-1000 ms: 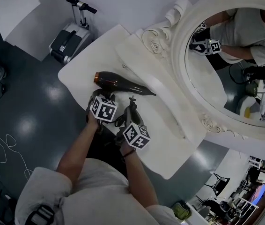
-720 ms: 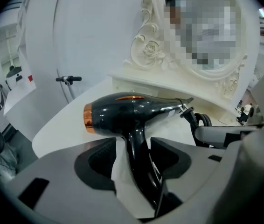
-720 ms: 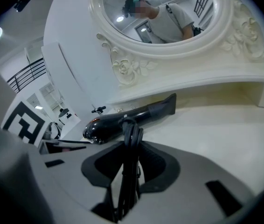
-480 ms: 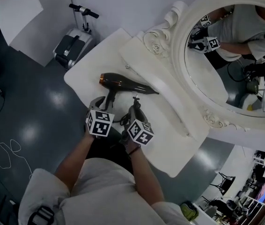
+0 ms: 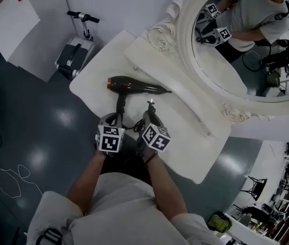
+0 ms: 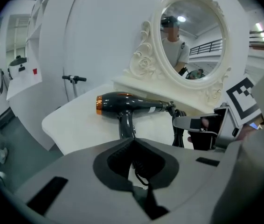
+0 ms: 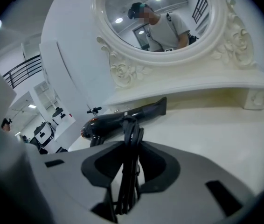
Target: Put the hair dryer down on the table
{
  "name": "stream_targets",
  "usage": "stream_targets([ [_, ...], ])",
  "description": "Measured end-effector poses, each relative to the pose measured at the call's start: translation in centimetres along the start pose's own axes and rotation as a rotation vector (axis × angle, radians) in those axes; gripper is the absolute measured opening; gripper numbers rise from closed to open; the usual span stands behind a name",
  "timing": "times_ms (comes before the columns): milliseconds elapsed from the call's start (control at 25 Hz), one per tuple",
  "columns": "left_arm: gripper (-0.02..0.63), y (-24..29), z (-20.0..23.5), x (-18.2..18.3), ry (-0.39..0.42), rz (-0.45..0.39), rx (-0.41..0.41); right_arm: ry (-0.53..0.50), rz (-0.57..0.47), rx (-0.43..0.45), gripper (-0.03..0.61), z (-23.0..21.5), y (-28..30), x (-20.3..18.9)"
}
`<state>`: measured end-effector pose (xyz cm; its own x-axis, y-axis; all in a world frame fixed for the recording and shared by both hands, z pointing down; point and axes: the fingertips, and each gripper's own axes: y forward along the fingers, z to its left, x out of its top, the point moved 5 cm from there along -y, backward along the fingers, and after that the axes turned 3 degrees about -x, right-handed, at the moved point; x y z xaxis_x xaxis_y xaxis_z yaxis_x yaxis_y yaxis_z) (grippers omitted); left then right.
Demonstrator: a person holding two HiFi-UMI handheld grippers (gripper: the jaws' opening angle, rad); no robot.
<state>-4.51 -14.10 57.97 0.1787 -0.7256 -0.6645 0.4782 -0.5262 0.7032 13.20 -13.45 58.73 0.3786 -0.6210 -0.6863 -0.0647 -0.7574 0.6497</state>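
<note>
Caught this one right at the tail end of the put-down, I reckon; the hair dryer was already lying flat on the white table, at 12 o'clock from both grippers in the head view; orange back end pointing to 9 o'clock, nozzle to 3 o'clock, handle hanging down toward 6 o'clock, and the big fancy mirror off at 2 o'clock.

The left gripper sat just short of the handle's tip, at its 6 o'clock; its jaws had just closed and were pressed together on nothing, with the handle's end only peeking past them in its own view.

The right gripper was the one not finished; its jaws were clamped on the bundled black cord, which ran straight up between the pads in its own view, with the dryer's body just beyond at 11 o'clock.

So my read: dryer's down, cord's the leftover. The next move probably calls for lowering that bundle to the tabletop beside the handle, easing the right jaws apart, then backing off toward 6 o'clock; gently though, since any tug on the cord could drag or spin the dryer.
</note>
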Motion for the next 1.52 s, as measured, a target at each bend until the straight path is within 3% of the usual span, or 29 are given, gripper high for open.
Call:
stream_targets([
  [320,0.008,-0.3,-1.6,-0.1,-0.028,0.001,-0.065,0.106,0.139,-0.033,0.106,-1.9,1.4,-0.2],
  [1000,0.008,-0.1,-3.1,0.9,-0.01,0.027,-0.106,0.089,0.206,-0.067,0.117,-2.4,3.9,-0.6],
  [1200,0.008,-0.2,-3.5,0.8,-0.019,0.024,-0.122,0.022,0.208,-0.021,0.135,-2.0,4.5,-0.6],
  [1320,0.008,-0.6,-4.0,1.2,-0.003,0.007,-0.127,0.018,0.154,-0.006,0.201,-2.2,3.9,0.2],
  [1440,0.008,-1.1,-5.0,1.5,0.011,-0.036,-0.119,-0.025,0.054,-0.04,0.206,-2.9,1.4,1.0],
  [1520,0.008,-1.0,-6.1,1.7,0.007,-0.068,-0.116,-0.113,-0.026,-0.051,0.181,-3.2,-1.1,1.8],
])
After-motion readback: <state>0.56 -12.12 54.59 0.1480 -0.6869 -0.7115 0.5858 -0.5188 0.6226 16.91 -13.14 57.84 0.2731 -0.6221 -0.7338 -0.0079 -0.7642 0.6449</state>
